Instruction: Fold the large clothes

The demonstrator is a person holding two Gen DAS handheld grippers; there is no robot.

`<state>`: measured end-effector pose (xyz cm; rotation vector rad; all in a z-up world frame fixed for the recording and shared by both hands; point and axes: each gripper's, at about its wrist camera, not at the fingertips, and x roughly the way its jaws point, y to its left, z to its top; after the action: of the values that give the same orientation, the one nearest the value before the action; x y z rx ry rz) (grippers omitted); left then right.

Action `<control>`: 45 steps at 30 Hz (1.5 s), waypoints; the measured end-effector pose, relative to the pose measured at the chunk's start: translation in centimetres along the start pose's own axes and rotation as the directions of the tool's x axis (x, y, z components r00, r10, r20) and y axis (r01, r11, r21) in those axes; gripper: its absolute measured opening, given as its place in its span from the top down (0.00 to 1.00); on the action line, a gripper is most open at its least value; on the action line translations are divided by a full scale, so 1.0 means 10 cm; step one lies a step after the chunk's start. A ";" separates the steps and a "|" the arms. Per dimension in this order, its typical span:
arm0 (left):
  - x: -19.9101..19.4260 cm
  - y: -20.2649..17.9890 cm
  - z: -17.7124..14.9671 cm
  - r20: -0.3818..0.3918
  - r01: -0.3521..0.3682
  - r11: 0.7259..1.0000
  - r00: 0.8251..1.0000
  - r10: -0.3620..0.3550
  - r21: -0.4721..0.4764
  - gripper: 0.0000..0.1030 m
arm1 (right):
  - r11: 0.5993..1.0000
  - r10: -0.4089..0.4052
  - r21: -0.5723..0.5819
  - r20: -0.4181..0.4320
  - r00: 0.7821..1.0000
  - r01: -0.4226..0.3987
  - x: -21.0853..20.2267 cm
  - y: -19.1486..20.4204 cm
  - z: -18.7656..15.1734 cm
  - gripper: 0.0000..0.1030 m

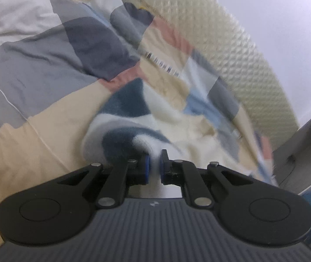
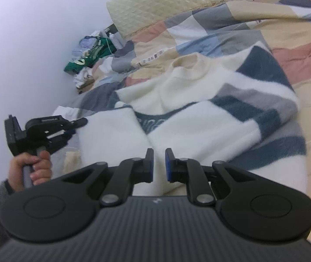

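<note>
Quilted headboard (image 1: 238,50), pale wall (image 1: 286,11)

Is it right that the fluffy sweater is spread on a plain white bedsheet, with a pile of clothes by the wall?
Not quite. The sweater lies on a patchwork quilt of beige, pink, blue and grey blocks, not a plain white sheet, as the right wrist view shows. The pile of clothes by the wall is there.

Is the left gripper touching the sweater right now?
Touching. In the left wrist view the left gripper has its blue-padded fingers pinched on a fold of the sweater, white knit filling the space between them.
</note>
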<state>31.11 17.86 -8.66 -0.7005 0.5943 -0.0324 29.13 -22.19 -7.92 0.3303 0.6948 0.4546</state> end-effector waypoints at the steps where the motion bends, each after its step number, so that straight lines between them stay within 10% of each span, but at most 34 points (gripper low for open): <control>1: 0.05 -0.02 -0.01 -0.020 -0.029 0.999 0.999 0.029 0.016 0.90 | 1.000 -0.019 0.005 -0.020 1.000 0.019 0.04 -0.02 -0.02 0.89; 7: 0.22 -0.04 -0.13 -0.104 -0.181 0.974 0.975 0.196 0.139 0.88 | 0.998 -0.025 0.055 -0.087 0.996 0.030 0.18 -0.09 -0.15 0.86; 12: 0.13 0.01 -0.19 -0.124 -0.134 0.990 0.983 0.137 0.029 0.49 | 0.997 0.000 0.073 -0.073 0.997 0.005 0.15 -0.05 -0.17 0.56; 28: -0.22 -0.73 -0.81 -0.093 -0.121 0.934 0.983 0.160 0.335 0.49 | 0.984 0.085 0.162 -0.086 0.993 -0.070 0.10 -0.07 -0.22 0.47; 32: -0.11 -0.77 -0.92 -0.102 -0.144 0.906 0.974 0.200 0.399 0.49 | 0.996 0.026 0.090 -0.172 0.985 -0.010 0.33 0.03 -0.35 0.52; 37: -0.14 -0.77 -0.93 -0.103 -0.141 0.905 0.975 0.197 0.401 0.49 | 0.999 0.021 0.043 -0.162 0.987 -0.014 0.34 0.11 -0.28 0.89; 45: -0.12 -0.86 -0.95 -0.158 -0.043 0.916 0.981 0.115 0.400 0.49 | 1.000 -0.009 0.024 -0.006 1.000 0.009 -0.03 0.06 -0.06 0.91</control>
<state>26.60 5.84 -8.52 -0.2800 0.7617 -0.1379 28.39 -21.74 -7.96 0.3490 0.7075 0.4393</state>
